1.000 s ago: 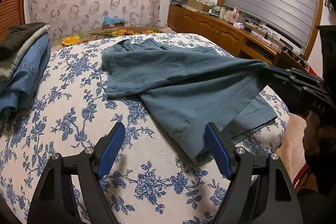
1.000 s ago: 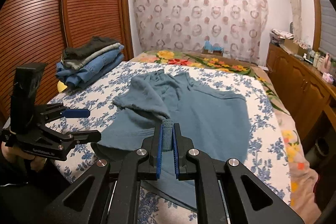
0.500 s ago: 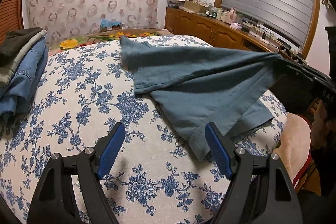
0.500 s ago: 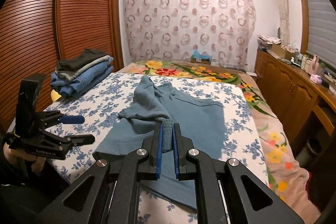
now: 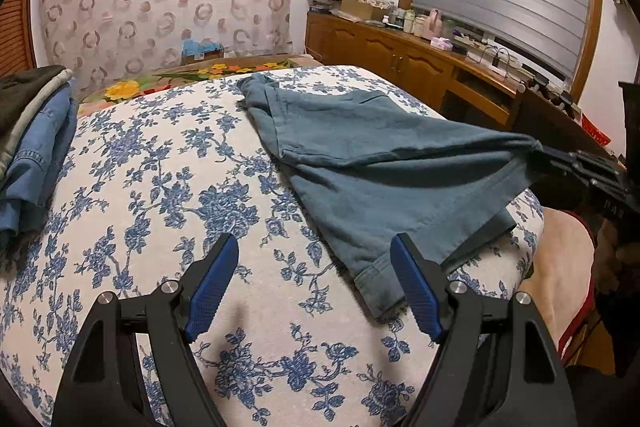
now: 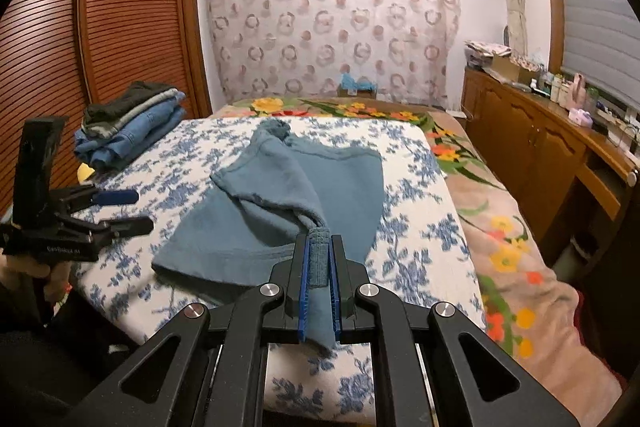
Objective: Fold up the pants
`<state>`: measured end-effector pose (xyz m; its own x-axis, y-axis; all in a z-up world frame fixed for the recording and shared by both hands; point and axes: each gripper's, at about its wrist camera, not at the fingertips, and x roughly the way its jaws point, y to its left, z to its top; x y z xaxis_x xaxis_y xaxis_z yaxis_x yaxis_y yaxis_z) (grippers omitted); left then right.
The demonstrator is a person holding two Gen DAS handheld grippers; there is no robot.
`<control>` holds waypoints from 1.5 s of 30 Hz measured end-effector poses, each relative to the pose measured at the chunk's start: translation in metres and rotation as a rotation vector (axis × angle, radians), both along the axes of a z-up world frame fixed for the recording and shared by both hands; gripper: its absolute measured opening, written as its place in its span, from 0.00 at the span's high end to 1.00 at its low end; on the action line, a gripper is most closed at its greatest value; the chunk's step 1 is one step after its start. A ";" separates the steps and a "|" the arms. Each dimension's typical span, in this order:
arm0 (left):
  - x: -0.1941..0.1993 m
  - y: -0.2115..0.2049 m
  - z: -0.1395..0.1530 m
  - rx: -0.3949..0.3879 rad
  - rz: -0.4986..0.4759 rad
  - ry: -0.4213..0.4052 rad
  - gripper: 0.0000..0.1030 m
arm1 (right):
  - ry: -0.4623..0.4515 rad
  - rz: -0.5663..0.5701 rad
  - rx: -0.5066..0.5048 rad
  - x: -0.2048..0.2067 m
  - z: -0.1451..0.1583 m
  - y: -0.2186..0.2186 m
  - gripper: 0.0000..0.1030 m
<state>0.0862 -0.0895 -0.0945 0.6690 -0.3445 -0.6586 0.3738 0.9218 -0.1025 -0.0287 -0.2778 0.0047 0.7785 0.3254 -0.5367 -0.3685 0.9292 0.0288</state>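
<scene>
The teal pants (image 5: 384, 163) lie on the blue-flowered bed cover (image 5: 160, 187), also seen in the right wrist view (image 6: 288, 195). My right gripper (image 6: 319, 239) is shut on a bunched edge of the pants and holds it lifted above the bed's near edge; it shows at the right of the left wrist view (image 5: 576, 167). My left gripper (image 5: 314, 259) is open and empty, hovering over the cover beside the pants' near hem; it shows at the left of the right wrist view (image 6: 132, 209).
A stack of folded jeans and dark clothes (image 6: 132, 123) sits at the bed's left side, also in the left wrist view (image 5: 28, 139). A wooden cabinet with bottles (image 6: 540, 131) runs along the right wall. A slatted wardrobe (image 6: 100, 27) stands left.
My right gripper has pulled the held edge of the pants toward the near right edge of the bed, dragging the cloth across the cover. My left gripper stays open in place.
</scene>
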 end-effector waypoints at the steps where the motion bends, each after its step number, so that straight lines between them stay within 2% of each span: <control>1: 0.001 -0.001 0.000 0.000 -0.003 -0.001 0.23 | 0.009 0.000 0.002 0.000 -0.001 0.000 0.92; 5: 0.002 -0.008 -0.002 0.012 -0.013 0.000 0.23 | 0.044 -0.002 -0.004 0.004 -0.006 -0.001 0.92; 10: 0.004 -0.015 -0.011 0.030 -0.024 0.016 0.23 | 0.135 -0.011 -0.008 0.012 -0.019 -0.006 0.92; 15: 0.005 -0.020 -0.019 0.051 -0.029 0.035 0.23 | 0.196 -0.019 0.020 0.016 -0.025 -0.014 0.91; 20: 0.006 -0.022 -0.027 0.101 -0.017 0.043 0.23 | 0.214 -0.021 0.042 0.016 -0.022 -0.018 0.91; 21: 0.006 -0.022 -0.028 0.107 -0.014 0.045 0.23 | 0.217 -0.015 0.049 0.015 -0.020 -0.019 0.87; 25: 0.005 -0.019 -0.028 0.121 -0.007 0.038 0.23 | 0.184 -0.006 0.050 0.011 -0.014 -0.025 0.82; 33: 0.003 -0.010 -0.023 0.087 0.004 0.022 0.23 | 0.129 -0.012 0.031 0.012 -0.001 -0.031 0.73; 36: 0.003 -0.003 -0.015 0.068 0.023 -0.003 0.23 | 0.112 0.008 0.022 0.019 0.001 -0.020 0.66; 40: 0.006 0.010 -0.004 0.039 0.055 -0.035 0.23 | 0.094 0.055 0.023 0.038 -0.001 0.000 0.64; 45: 0.015 0.026 0.000 0.051 0.091 -0.051 0.23 | 0.091 0.103 0.025 0.064 -0.007 0.025 0.61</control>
<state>0.1013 -0.0640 -0.0945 0.7294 -0.2477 -0.6376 0.2917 0.9558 -0.0377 0.0358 -0.2531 -0.0028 0.6883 0.4156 -0.5946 -0.4570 0.8850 0.0895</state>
